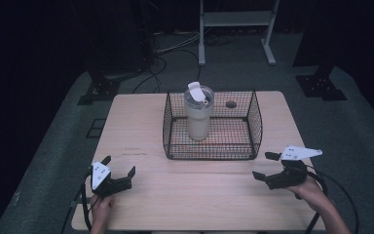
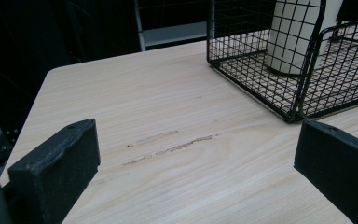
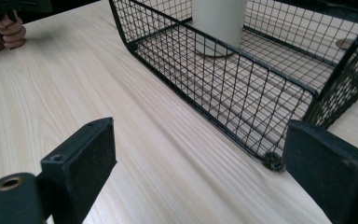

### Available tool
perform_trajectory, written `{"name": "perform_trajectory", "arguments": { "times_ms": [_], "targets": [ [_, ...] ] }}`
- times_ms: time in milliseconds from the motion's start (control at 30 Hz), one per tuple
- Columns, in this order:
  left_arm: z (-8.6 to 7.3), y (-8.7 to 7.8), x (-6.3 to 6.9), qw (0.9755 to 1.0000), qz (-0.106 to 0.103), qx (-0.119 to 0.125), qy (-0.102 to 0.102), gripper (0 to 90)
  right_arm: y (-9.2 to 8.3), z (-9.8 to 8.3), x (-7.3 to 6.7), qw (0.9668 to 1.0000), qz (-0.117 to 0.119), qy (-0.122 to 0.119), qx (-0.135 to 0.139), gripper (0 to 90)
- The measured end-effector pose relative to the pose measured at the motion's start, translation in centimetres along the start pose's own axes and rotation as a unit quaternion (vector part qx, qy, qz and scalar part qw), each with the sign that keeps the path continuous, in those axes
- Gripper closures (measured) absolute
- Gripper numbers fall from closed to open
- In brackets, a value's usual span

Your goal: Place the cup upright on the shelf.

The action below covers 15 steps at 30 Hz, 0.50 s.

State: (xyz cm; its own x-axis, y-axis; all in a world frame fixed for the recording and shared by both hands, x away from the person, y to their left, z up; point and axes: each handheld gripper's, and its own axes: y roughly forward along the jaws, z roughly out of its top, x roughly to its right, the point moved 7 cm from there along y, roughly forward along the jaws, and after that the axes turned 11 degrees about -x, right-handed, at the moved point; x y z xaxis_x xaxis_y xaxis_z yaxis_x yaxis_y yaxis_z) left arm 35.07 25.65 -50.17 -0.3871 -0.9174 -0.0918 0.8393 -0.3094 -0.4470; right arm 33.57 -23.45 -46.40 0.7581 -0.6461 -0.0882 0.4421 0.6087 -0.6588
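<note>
Tumbler (image 1: 198, 114) stands upright inside the wire basket (image 1: 253, 127), well ahead of both claws and between them. Left gripper (image 1: 121, 166) and right gripper (image 1: 266, 166) both sit low over the table (image 1: 199, 195), jaws spread wide, holding nothing

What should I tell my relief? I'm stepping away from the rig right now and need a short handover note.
Left claw: open, holding nothing, near the table's front left.
Right claw: open, holding nothing, front right, near the basket's corner.
Tumbler: upright inside the wire basket, lid on with its flap up.
Done: nothing gripped so far.
Left: probably reach in and take the tumbler.
</note>
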Motion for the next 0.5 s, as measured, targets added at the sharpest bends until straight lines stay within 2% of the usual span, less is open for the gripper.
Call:
{"name": "perform_trajectory", "arguments": {
  "times_ms": [367, 500],
  "targets": [
    [0.0, 0.0, 0.0, 1.0, 0.001, 0.0, 0.001, 0.0, 0.1, -1.3, -0.3, 0.9998, 0.002, 0.014, 0.011, 9.1],
    [0.0, 0.1, 0.0, 1.0, 0.003, -0.002, 0.001, 0.0, 0.3, -1.8, -1.1, 0.9997, -0.002, 0.009, 0.022, 9.1]
  ]
}}
